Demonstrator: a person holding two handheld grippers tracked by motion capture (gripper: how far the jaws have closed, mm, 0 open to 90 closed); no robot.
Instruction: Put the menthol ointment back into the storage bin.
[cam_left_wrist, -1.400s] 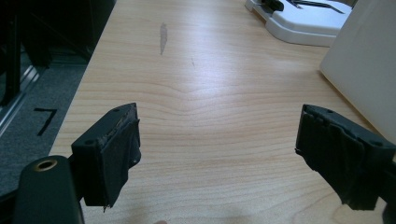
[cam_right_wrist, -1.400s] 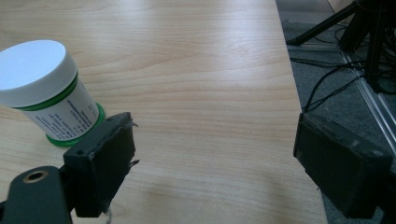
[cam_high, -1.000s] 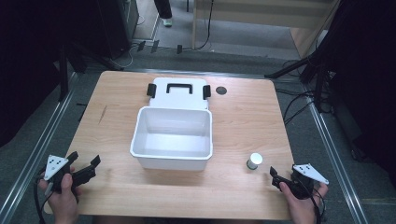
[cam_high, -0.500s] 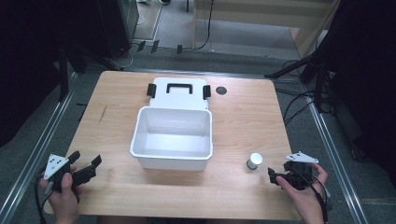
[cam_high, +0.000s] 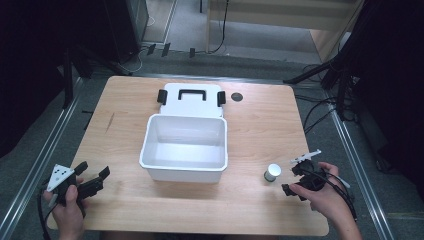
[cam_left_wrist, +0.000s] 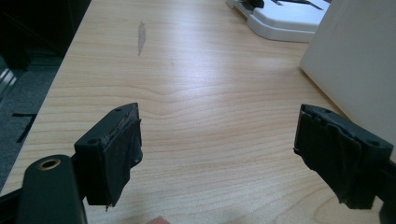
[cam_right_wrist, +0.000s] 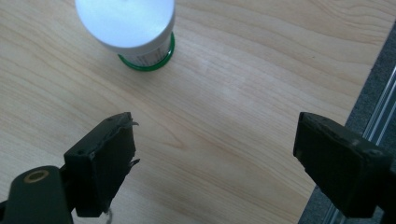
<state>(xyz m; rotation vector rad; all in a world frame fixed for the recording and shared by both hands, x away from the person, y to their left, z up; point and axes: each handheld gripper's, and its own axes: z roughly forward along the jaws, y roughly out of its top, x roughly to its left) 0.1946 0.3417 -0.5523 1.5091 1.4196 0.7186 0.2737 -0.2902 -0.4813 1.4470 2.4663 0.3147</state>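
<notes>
A small jar (cam_high: 272, 172) with a white cap and green base stands upright on the table's right side. My right gripper (cam_high: 292, 179) is open just to its right, held in a hand, with nothing between its jaws. In the right gripper view the jar (cam_right_wrist: 126, 28) stands ahead and to the left of the open gripper (cam_right_wrist: 215, 158), apart from it. My left gripper (cam_high: 92, 171) is open near the front left corner. In its own view the left gripper (cam_left_wrist: 219, 149) holds nothing, and the white bin's wall (cam_left_wrist: 355, 60) rises on its right.
An open white bin (cam_high: 150, 150) sits mid-table, with its lid (cam_high: 190, 102), black handle and clips behind it. A dark round spot (cam_high: 236, 96) marks the table beside the lid. The table's right edge (cam_right_wrist: 373, 93) is close to the right gripper.
The right hand has turned and brought its gripper left, closer to the jar. The left gripper has shifted slightly and stays open.
</notes>
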